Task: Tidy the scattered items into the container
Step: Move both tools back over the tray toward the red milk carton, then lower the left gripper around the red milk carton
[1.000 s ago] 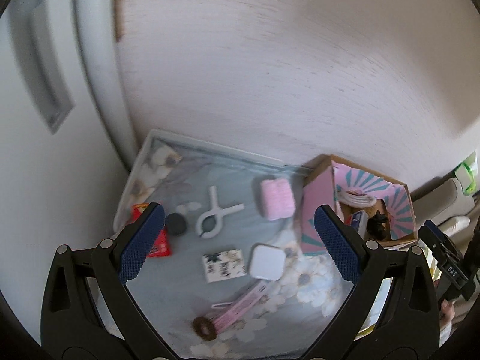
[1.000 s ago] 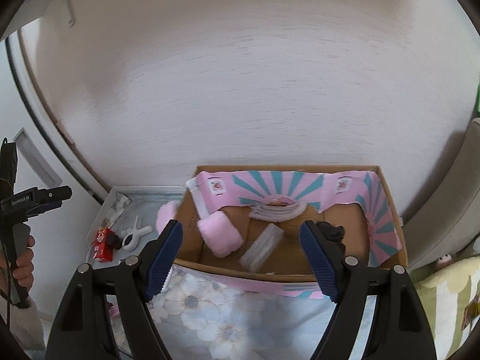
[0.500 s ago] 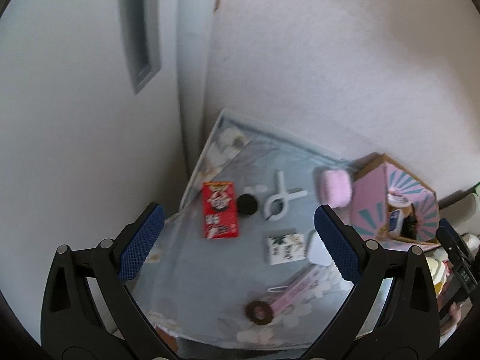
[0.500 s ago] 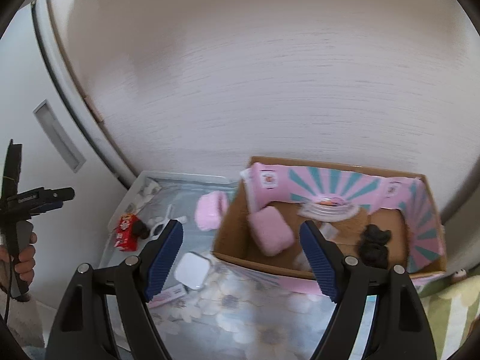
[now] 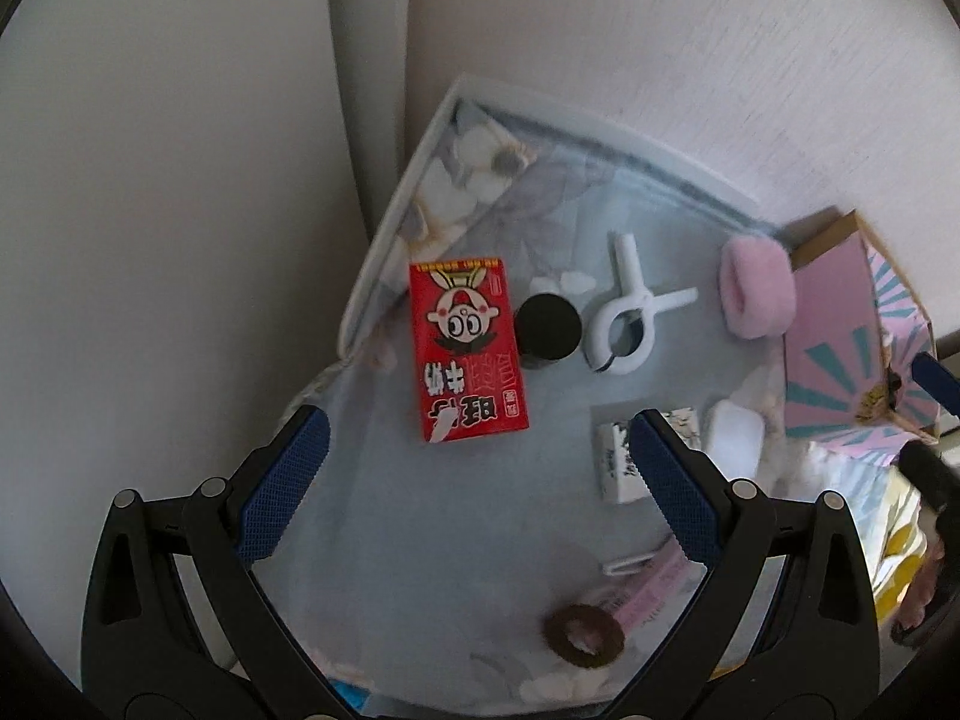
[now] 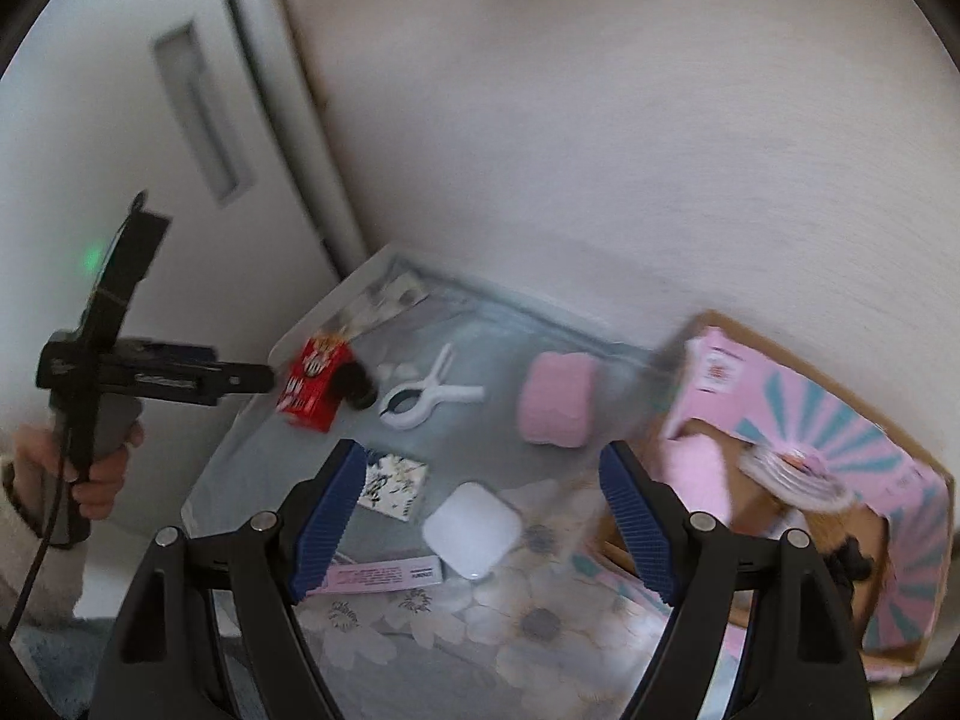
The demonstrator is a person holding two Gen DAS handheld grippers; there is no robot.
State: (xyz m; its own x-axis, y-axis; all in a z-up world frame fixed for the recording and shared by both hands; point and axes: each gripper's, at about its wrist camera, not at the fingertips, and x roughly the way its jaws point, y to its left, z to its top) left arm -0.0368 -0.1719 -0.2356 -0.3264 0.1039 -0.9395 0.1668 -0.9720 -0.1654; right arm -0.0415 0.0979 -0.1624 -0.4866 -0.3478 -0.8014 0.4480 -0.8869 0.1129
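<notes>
While the red snack packet (image 5: pixel 467 355) lies flat on the floral cloth (image 5: pixel 456 516), just ahead of the left gripper (image 5: pixel 474 480) and slightly toward its left jaw, nothing has been picked up. The packet rests with its long side running away from the claw, and a black round lid (image 5: pixel 549 330) touches its right edge. Judged from this, the step in hand is the approach to the packet. To do it well, the claw should centre over the packet's narrow width, come down with one jaw on each long edge, and keep the right jaw clear of the lid so that only the packet is taken. A flat, thin packet on soft cloth may slip or snag fabric, so a low, square closure is advised.

Beyond the lid lie a white clip (image 5: pixel 630 324) and a pink roll (image 5: pixel 757 291); the cardboard container (image 5: pixel 840 354) stands further right.

Left gripper: jaws spread wide, empty, touching nothing. Right gripper (image 6: pixel 480 516): jaws likewise wide, empty, poised above a white square case (image 6: pixel 471 531) and a patterned card (image 6: pixel 393 483).
</notes>
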